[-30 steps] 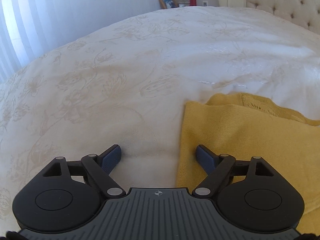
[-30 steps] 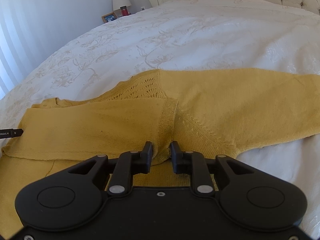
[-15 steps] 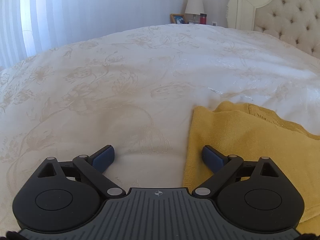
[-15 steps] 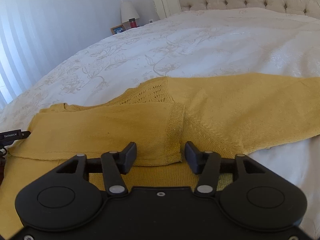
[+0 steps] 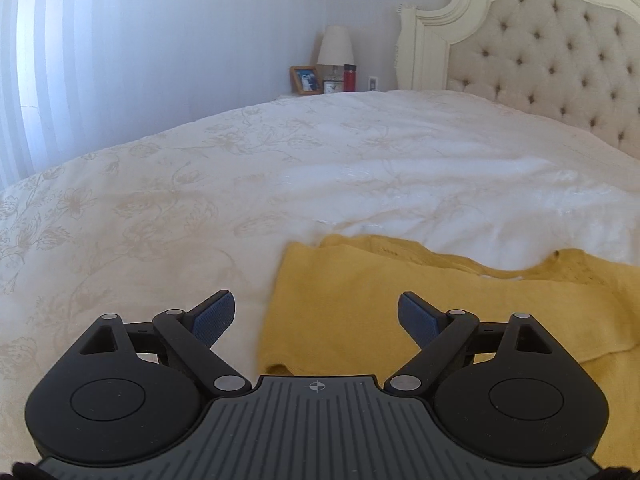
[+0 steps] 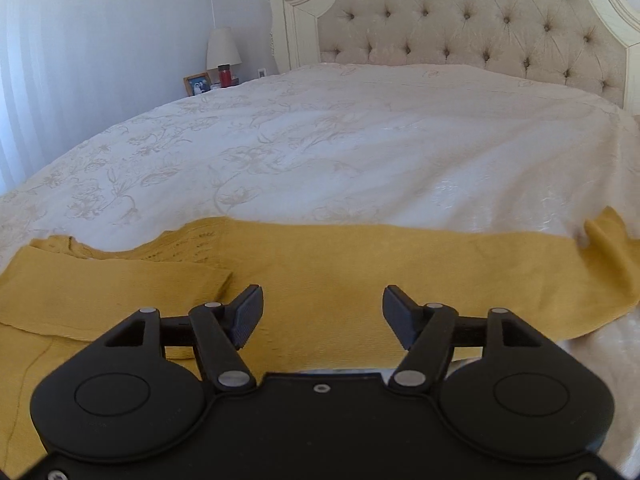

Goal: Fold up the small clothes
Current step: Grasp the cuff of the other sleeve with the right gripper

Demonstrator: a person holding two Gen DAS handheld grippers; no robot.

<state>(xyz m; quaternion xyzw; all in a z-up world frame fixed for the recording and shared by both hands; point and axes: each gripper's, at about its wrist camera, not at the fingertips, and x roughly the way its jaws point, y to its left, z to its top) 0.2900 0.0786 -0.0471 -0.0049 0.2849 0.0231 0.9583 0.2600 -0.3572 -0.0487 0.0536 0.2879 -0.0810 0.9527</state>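
right tool: the right tool (image 6: 322, 312) stands wide apart with nothing between its fingers, low in the centre of the right wrist frame, just above the yellow knit.
left tool: the left tool (image 5: 316, 320) is likewise spread and empty, low in the left wrist frame, straddling the garment's left edge.
garment: the yellow sweater (image 6: 360, 272) lies flat on the bed (image 6: 360, 140), a band across the lower half of the right wrist frame, its long axis running left to right.
folded sleeve: one sleeve (image 6: 112, 292) is already laid over the body at lower left.
open sleeve: the other sleeve (image 6: 600, 264) reaches to the right edge of the frame, not yet folded.
key relation: that loose sleeve lies right of the right tool, so the right tool looks the nearer one for it.
far: a headboard (image 6: 480, 20) fills the top of the frame.
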